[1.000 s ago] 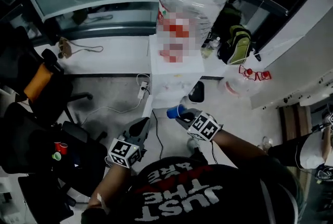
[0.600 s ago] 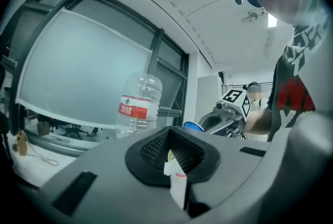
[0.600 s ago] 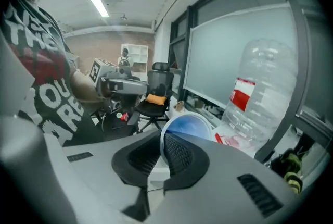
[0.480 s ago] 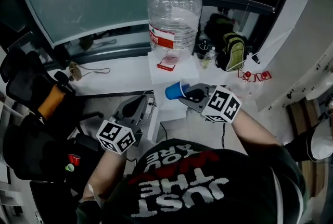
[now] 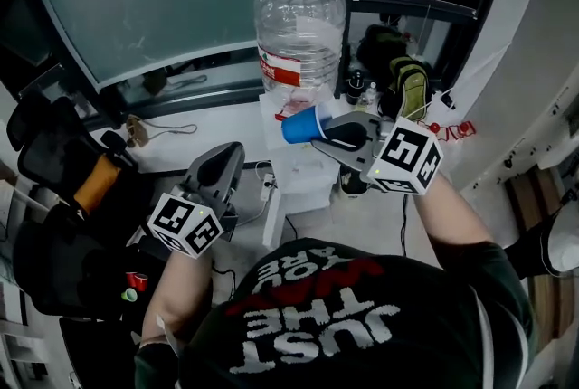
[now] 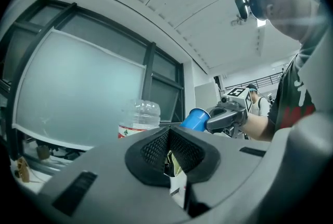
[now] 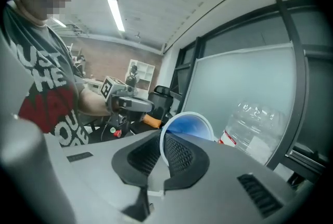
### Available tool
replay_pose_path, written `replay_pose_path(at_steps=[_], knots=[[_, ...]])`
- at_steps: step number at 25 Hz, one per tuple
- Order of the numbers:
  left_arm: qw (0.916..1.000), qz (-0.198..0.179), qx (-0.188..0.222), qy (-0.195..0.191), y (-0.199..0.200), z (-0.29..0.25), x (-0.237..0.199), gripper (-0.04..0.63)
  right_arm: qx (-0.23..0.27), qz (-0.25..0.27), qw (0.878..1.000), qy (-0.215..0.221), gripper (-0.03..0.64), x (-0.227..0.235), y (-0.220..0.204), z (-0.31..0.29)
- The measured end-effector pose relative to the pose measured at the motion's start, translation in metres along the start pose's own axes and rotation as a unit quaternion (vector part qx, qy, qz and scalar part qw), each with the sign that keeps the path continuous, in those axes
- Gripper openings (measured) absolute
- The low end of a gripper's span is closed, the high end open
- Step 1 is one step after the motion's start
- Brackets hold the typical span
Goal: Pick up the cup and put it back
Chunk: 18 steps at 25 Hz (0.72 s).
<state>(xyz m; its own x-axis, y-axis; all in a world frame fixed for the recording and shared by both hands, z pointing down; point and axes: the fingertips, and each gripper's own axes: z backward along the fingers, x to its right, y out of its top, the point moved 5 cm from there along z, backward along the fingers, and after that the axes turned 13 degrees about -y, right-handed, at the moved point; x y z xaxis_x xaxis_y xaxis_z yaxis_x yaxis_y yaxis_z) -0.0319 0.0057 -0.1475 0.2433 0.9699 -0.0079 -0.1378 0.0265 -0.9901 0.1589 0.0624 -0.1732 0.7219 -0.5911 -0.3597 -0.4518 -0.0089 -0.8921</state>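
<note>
Raised since the earlier frame, the cup now shows against the foot of the water bottle, where before it showed lower, against the front of the white dispenser.

Head view. My right tool (image 5: 318, 132) is clenched on the blue cup (image 5: 301, 125), which is in the air and lies nearly on its side, its bottom pointing away from me and toward the water bottle (image 5: 300, 25). The bottle stands upside down on the dispenser (image 5: 303, 168). My left tool (image 5: 228, 159) hangs lower and to the left, well apart from the cup, with its jaws together and nothing in them.

Left gripper view. The pads of my left tool (image 6: 167, 135) meet at their tips and hold nothing. Beyond them the cup (image 6: 195, 119) sticks out from the front of my right tool (image 6: 210, 122), beside the bottle (image 6: 138, 117).

Right gripper view. My right tool (image 7: 162, 152) pinches one wall of the cup (image 7: 188, 125) at the white rim, with one pad inside and one outside. What shows of the blue inside looks empty. The left tool (image 7: 132, 104) shows farther off, in front of my shirt.

Handling. I judge the cup to be a thin throwaway one: very light, smooth, and quick to buckle under a hard squeeze. The rim is the stiffest place, so a light pinch there suits it. It hangs from one side only, so it may swing or slip when I set it down.
</note>
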Motion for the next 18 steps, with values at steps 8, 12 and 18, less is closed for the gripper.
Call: replay_pose_path(at_steps=[8,12,18], knots=[[1.0,0.006,0.006,-0.004,0.0009,-0.0007,-0.0005,0.008,0.005,0.002,1.0,0.007,0.041,-0.0025,0.0053,-0.0028],[1.0,0.003,0.004,-0.006,-0.0004,-0.0021,-0.001,0.008,0.004,0.002,1.0,0.009,0.041,-0.0021,0.005,-0.0049],[1.0,0.008,0.002,-0.003,-0.0047,-0.0013,-0.0025,0.008,0.0,0.002,1.0,0.015,0.041,-0.0033,0.001,-0.0093]])
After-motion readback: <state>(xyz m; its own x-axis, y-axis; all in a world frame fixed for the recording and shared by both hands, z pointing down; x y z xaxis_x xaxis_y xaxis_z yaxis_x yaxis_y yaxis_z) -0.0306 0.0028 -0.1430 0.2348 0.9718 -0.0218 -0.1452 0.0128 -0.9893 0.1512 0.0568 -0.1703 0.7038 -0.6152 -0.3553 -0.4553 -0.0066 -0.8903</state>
